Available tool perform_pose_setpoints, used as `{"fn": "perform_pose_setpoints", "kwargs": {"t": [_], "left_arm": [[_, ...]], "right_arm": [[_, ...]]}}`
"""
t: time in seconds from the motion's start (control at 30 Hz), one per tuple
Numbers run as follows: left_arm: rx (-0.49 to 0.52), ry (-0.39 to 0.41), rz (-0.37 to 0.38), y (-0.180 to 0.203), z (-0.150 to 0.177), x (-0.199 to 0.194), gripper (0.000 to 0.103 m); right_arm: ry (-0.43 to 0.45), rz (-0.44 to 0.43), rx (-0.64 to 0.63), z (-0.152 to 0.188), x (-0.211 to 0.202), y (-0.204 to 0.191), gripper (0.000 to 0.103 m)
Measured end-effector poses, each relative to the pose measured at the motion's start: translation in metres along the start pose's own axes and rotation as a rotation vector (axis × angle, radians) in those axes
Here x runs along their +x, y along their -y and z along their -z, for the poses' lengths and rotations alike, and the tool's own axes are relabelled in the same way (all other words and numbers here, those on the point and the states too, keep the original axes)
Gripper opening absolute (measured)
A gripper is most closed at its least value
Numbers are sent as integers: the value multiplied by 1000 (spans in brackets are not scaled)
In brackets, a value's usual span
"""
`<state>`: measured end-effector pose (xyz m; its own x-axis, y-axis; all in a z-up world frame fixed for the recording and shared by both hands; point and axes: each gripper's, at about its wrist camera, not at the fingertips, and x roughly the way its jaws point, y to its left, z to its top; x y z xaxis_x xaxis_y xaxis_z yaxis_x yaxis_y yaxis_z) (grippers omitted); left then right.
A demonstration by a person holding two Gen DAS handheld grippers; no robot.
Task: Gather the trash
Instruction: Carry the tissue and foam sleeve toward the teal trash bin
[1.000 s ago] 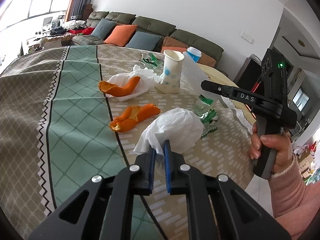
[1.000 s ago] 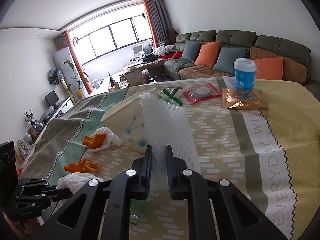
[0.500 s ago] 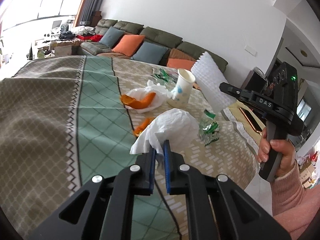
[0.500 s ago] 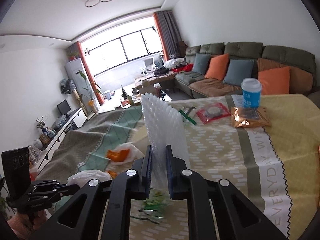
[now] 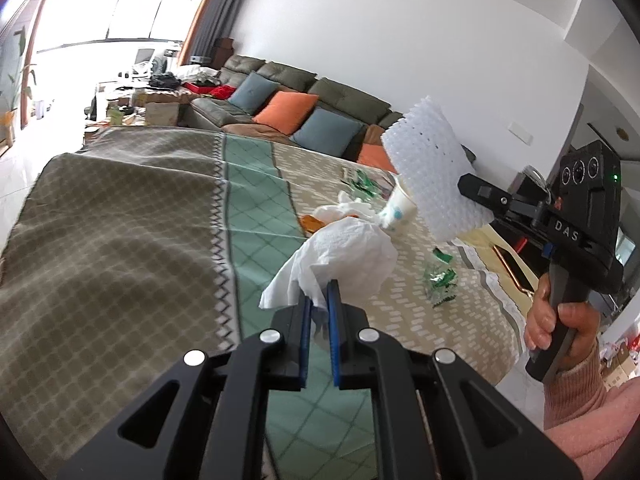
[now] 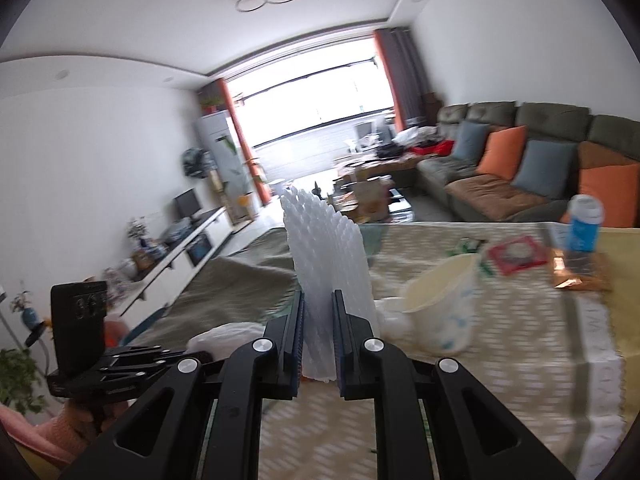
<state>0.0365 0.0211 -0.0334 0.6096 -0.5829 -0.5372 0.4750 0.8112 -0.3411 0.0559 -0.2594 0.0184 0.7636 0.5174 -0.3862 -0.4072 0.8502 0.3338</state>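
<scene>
My left gripper [image 5: 319, 294] is shut on a crumpled white tissue [image 5: 344, 258], held above the patterned tablecloth [image 5: 132, 232]. My right gripper [image 6: 319, 300] is shut on a white foam net sleeve [image 6: 326, 260], which stands up between the blue pads. In the left wrist view that sleeve [image 5: 434, 176] hangs in the air at the right, gripped by the other gripper [image 5: 472, 190] in a hand. On the table stay a paper cup [image 6: 444, 308], another tissue with orange peel [image 5: 344, 210] and green-and-clear wrappers [image 5: 440, 282].
A blue lidded cup [image 6: 584, 228], a red packet [image 6: 514, 254] and a copper-coloured packet [image 6: 580, 276] lie at the far side. Behind the table stands a green sofa [image 5: 320, 96] with orange and blue cushions. A pink sleeve [image 5: 588, 420] is at the lower right.
Both grippers have risen and pulled back from the table, each keeping its load. The tissue has left the cloth and the foam sleeve has lifted away from the paper cup.
</scene>
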Motion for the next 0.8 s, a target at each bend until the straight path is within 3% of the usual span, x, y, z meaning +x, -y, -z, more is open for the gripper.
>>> {"fn": "perform_pose_setpoints", "kwargs": {"t": [0.33,0.8], "left_arm": [[-87,75,-126,-42,11,-51,9],[-227,188,-334,-109,22,-126,9]], "right_arm": [[-110,-199,-29,2,62,-45,13],[-216,-409,-83,-2,133,-118,13]]}}
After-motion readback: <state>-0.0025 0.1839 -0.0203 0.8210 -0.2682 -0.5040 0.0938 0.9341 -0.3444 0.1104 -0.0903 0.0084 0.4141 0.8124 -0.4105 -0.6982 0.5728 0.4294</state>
